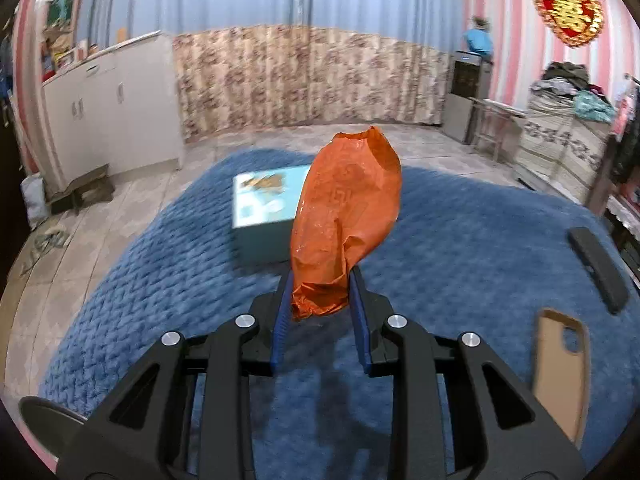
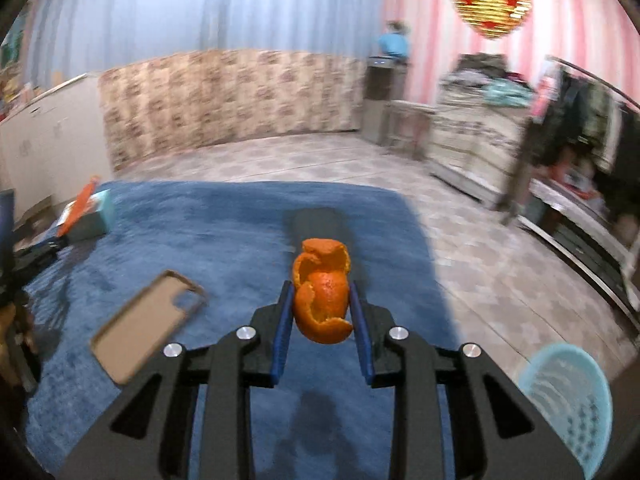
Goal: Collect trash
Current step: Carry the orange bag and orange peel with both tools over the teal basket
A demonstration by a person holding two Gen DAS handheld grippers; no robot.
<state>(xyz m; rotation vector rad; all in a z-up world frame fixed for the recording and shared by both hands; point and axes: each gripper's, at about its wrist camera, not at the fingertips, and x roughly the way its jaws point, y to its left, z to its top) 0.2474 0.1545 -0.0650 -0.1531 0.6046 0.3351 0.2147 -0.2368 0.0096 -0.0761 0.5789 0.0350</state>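
Two grippers over a wide blue knitted rug on a tiled floor.

On the rug, largest first: a teal box with a printed lid, toward the far side; a black phone case near the right edge in the left wrist view; a tan phone case, open side up, nearer than the black one.

A light blue perforated basket shows at the lower right of the right wrist view; what it stands on cannot be made out.

Left gripper: jaws narrow, pinched on the lower end of a crumpled orange plastic bag, which stands up beyond the fingers, off the rug.

Right gripper: blue pads clamp an orange peel between them, torn flaps curling upward, held clear above the rug.
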